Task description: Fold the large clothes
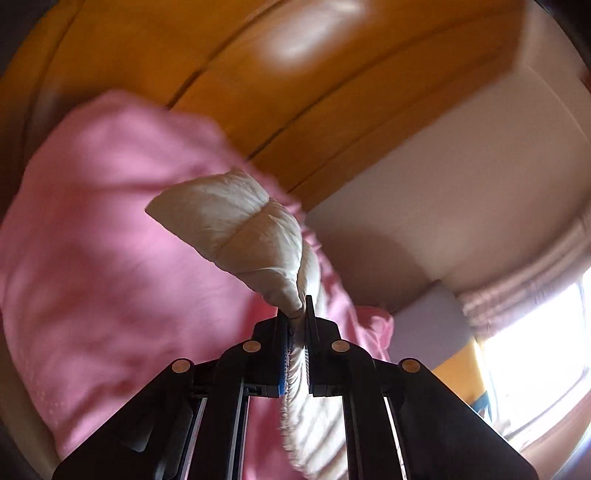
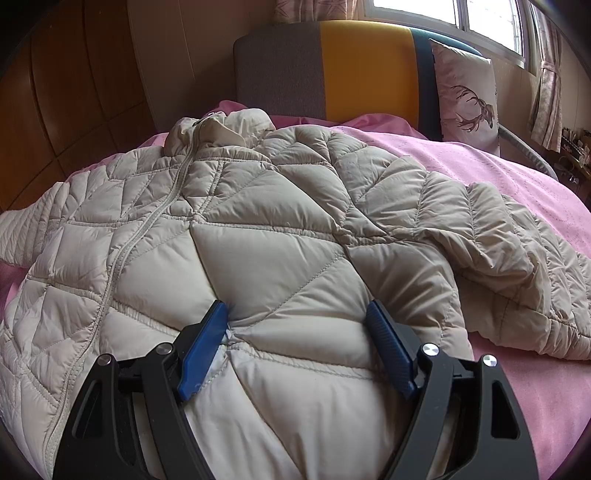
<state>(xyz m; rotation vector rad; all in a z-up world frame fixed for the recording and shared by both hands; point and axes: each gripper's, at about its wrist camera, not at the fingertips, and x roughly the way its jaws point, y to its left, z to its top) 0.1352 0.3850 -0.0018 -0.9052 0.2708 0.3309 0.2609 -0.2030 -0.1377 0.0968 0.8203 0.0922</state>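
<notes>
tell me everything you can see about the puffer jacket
The puffer jacket is cream, quilted in stitched triangles and diamonds, and looks like smooth padded nylon. It lies front up on the pink bedspread, zipped, collar toward the headboard, one ribbed sleeve flopped on its right. The right gripper is open, fingers pressing its lower panel. The left gripper is shut on a bunched part of it, held off the bed.

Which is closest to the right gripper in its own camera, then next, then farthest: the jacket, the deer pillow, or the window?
From the right gripper:
1. Jacket, right under the open fingers.
2. Deer pillow, far right, by the headboard.
3. Window, top right, behind the pillow.
</notes>
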